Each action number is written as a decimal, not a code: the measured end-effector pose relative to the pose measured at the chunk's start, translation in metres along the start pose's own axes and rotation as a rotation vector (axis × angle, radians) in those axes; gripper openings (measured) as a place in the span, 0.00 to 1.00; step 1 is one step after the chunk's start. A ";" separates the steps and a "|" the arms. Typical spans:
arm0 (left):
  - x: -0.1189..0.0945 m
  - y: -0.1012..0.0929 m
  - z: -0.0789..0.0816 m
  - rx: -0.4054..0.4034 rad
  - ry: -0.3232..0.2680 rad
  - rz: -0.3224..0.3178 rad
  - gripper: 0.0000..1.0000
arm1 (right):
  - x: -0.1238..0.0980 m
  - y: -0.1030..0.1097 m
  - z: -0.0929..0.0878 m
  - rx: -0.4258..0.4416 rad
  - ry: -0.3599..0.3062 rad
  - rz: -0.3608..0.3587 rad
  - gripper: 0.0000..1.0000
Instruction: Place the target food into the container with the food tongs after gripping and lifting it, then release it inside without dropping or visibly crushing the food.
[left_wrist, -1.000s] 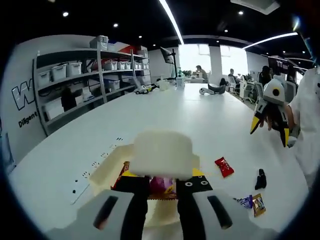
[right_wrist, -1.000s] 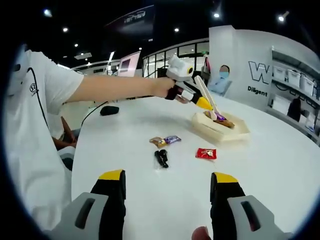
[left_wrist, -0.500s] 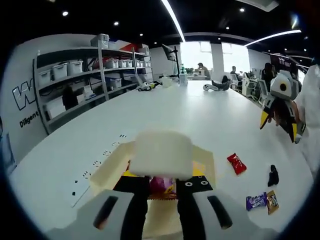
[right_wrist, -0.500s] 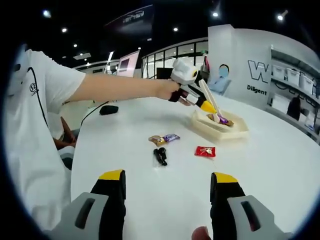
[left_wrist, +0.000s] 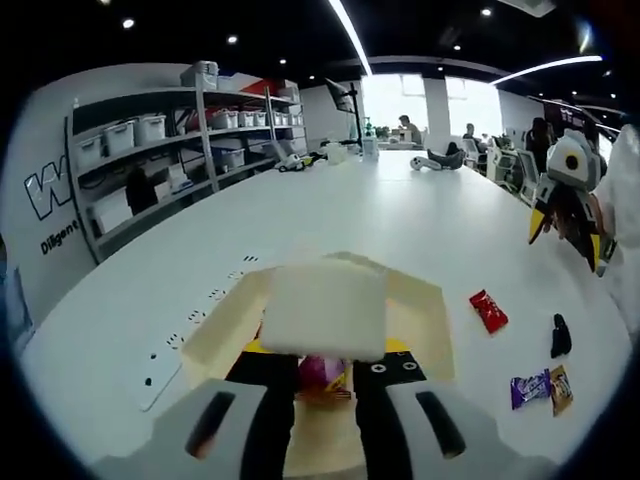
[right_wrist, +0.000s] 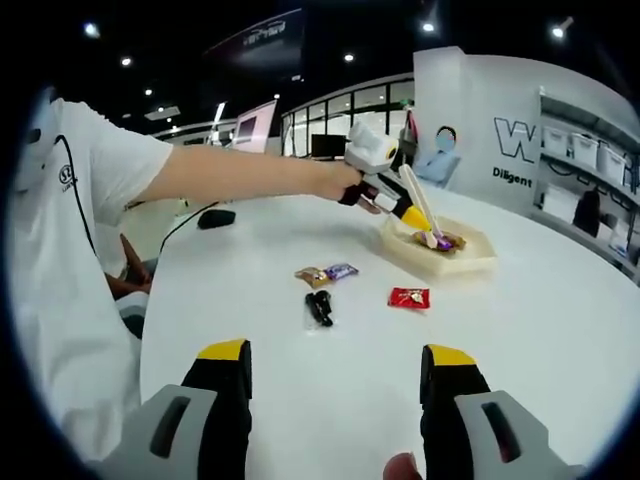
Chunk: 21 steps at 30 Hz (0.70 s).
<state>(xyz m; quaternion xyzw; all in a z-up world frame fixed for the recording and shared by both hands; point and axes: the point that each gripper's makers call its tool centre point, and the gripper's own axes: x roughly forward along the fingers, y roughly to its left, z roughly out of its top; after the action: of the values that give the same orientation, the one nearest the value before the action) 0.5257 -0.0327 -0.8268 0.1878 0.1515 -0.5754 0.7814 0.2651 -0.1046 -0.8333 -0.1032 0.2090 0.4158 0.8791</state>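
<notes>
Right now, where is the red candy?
The red candy lies flat on the white table, apart from the cream tray and beside the small black piece. In the left gripper view it sits right of the tray.

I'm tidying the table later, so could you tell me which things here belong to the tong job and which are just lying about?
In the job:
left gripper, shut on the food tongs
purple candy at the tong tips
container

Lying about:
red candy
black candy
purple and gold candies
right gripper, open and idle
</notes>
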 end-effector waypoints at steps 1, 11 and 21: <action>0.000 0.000 0.000 0.003 0.001 0.000 0.19 | 0.000 0.000 0.000 0.001 -0.001 0.000 0.66; 0.006 0.003 0.000 0.037 0.012 -0.003 0.20 | -0.001 -0.001 -0.003 0.007 0.003 -0.002 0.66; 0.004 0.005 0.002 0.043 0.017 0.000 0.22 | 0.000 -0.002 -0.002 0.006 0.004 0.001 0.66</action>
<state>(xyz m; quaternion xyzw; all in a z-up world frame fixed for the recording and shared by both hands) 0.5318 -0.0362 -0.8261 0.2094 0.1458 -0.5771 0.7758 0.2656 -0.1064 -0.8355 -0.1010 0.2120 0.4155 0.8788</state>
